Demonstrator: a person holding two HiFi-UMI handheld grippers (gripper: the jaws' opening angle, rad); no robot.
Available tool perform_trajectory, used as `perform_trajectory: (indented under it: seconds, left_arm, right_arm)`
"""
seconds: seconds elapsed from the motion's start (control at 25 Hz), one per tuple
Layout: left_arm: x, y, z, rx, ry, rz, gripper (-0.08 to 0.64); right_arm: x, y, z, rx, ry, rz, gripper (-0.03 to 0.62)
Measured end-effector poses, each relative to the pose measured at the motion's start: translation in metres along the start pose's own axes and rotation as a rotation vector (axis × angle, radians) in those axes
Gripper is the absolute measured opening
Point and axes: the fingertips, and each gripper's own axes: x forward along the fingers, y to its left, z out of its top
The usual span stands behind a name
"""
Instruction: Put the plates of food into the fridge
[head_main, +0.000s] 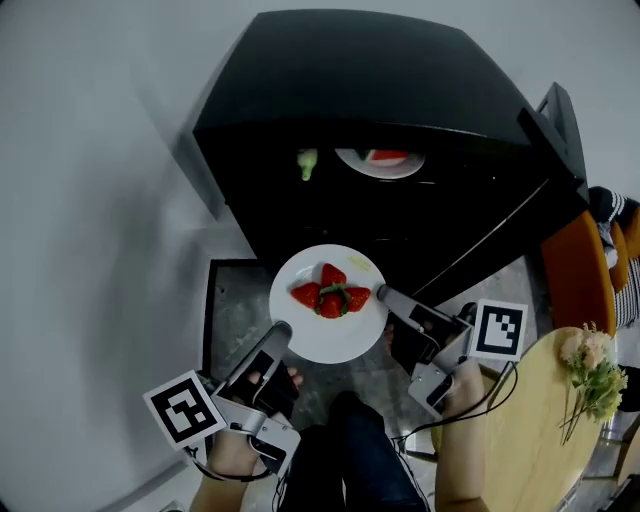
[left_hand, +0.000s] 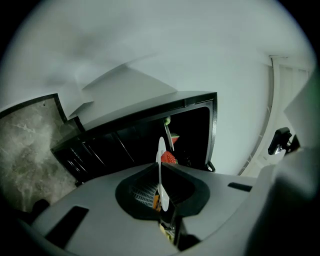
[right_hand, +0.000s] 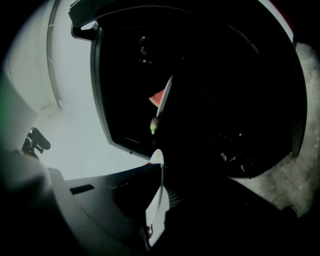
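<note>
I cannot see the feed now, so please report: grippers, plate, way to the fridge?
Left gripper and right gripper shut on strawberry plate rim. Plate held before open fridge. Watermelon plate already inside; path looks free.

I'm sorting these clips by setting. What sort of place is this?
Probably a home dining corner, or a mock-up of one: a small black fridge stands open on a marbled floor, beside a round wooden table with flowers and an orange chair.
</note>
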Motion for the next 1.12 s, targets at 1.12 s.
perform_trajectory:
  seconds: [1.12]
  left_arm:
    - [0.091,0.143,-0.005,-0.156,-0.179,-0.174,0.020]
  right_arm:
    - [0.036,-0.144,0.032,-0.125,-0.385,-0.110,0.021]
